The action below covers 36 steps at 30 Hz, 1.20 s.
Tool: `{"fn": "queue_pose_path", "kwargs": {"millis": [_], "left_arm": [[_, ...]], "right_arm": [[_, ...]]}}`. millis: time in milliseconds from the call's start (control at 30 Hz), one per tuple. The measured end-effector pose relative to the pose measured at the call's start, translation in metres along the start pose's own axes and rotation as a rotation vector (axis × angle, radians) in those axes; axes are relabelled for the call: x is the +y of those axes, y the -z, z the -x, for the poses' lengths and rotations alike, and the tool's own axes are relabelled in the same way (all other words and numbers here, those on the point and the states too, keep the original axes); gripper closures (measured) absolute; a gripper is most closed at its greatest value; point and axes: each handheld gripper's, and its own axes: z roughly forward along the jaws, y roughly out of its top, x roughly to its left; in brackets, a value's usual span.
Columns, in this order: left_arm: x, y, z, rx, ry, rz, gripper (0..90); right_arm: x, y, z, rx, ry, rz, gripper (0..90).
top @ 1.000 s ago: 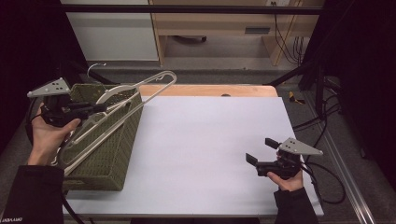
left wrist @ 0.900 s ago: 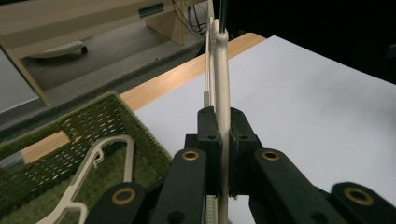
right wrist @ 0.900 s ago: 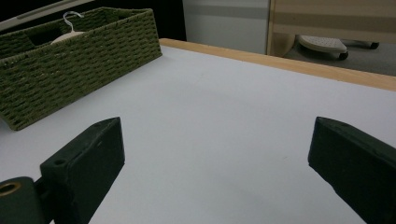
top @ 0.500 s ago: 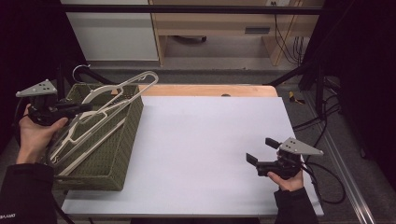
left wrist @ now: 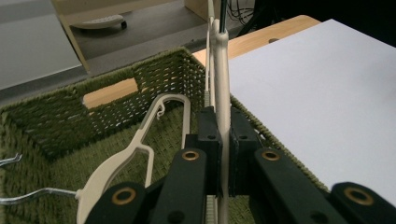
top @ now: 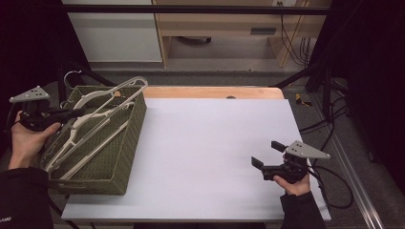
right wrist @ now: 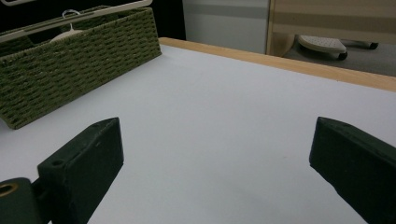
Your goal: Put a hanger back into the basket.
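A green woven basket [top: 130, 143] stands at the table's left edge with several cream hangers in it. My left gripper [top: 71, 113] hovers over the basket's near-left side, shut on the thin bar of a cream hanger [top: 134, 82] that slants up over the far right rim. In the left gripper view the jaws [left wrist: 223, 122] pinch that hanger's bar [left wrist: 221, 70], and another cream hanger [left wrist: 140, 144] lies in the basket [left wrist: 51, 116] below. My right gripper [top: 267, 153] rests low at the near right of the white table, open and holding nothing [right wrist: 215, 154].
The white tabletop [top: 215, 133] stretches between basket and right gripper, with a wooden strip [top: 210, 92] along its far edge. Metal hanger hooks [left wrist: 28, 193] poke up at the basket's left. The basket [right wrist: 70, 60] shows far left in the right gripper view. Cables [top: 334, 186] trail at right.
My left gripper moved left and slightly down with the cream hanger, so the hanger's far end now sits lower and closer over the basket. The right gripper stayed put.
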Motion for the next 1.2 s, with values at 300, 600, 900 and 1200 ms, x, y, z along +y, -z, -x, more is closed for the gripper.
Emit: {"fn": "queue_pose_path", "kwargs": {"millis": [300, 600, 900, 1200], "left_arm": [[-0.014, 0.001, -0.012, 0.008, 0.041, -0.007, 85.8], [-0.028, 0.002, -0.020, 0.022, 0.073, -0.015, 85.9], [-0.041, -0.023, -0.016, 0.014, 0.108, -0.110, 85.8], [-0.059, -0.039, -0.017, 0.092, 0.172, -0.149, 83.8]], "right_arm": [[0.000, 0.000, 0.000, 0.004, 0.003, 0.001, 3.6], [0.000, 0.000, 0.000, 0.001, 0.003, -0.002, 3.6], [0.000, 0.001, 0.000, 0.002, 0.005, -0.001, 3.6], [0.001, 0.000, -0.001, 0.005, 0.003, -0.003, 3.5]]}}
